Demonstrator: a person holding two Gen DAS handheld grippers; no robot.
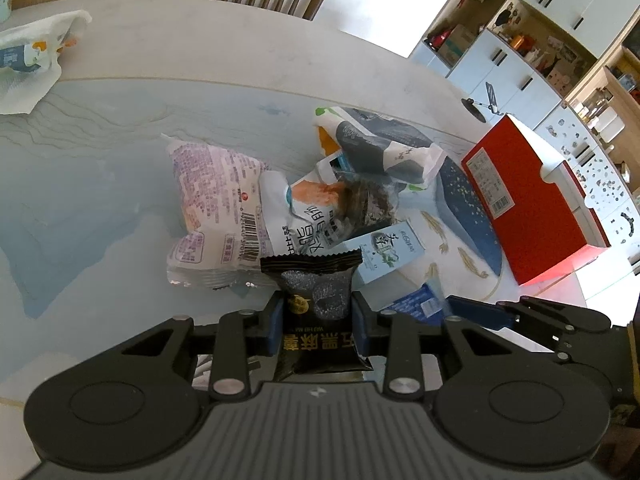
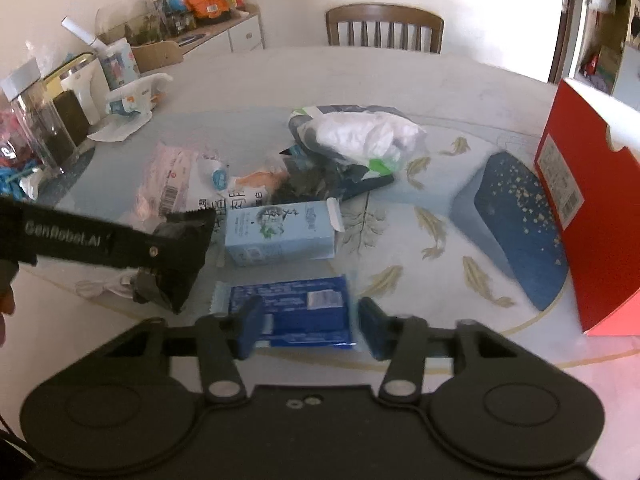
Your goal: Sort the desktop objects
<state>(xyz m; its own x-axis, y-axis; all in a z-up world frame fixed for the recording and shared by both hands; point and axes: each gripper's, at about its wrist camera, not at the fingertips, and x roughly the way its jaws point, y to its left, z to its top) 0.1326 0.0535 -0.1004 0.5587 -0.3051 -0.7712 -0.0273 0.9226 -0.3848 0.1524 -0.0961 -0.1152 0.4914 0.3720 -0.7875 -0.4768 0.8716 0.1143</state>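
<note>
My left gripper (image 1: 318,320) is shut on a black snack packet (image 1: 316,304) and holds it above the table; it also shows in the right wrist view (image 2: 182,252). My right gripper (image 2: 306,328) is open, its fingers on either side of a blue packet (image 2: 296,312) that lies flat on the table. A light blue carton (image 2: 280,232) lies just beyond it. A pile of snack bags lies further back: a pink bag (image 1: 212,204), a white bag with an orange picture (image 1: 308,212) and a crumpled white and grey bag (image 2: 360,136).
A red box (image 2: 576,184) stands at the right, with a dark blue pouch (image 2: 516,224) beside it. Jars and tissue (image 2: 128,116) crowd the left edge. A wooden chair (image 2: 384,28) stands at the far side of the table (image 1: 80,184).
</note>
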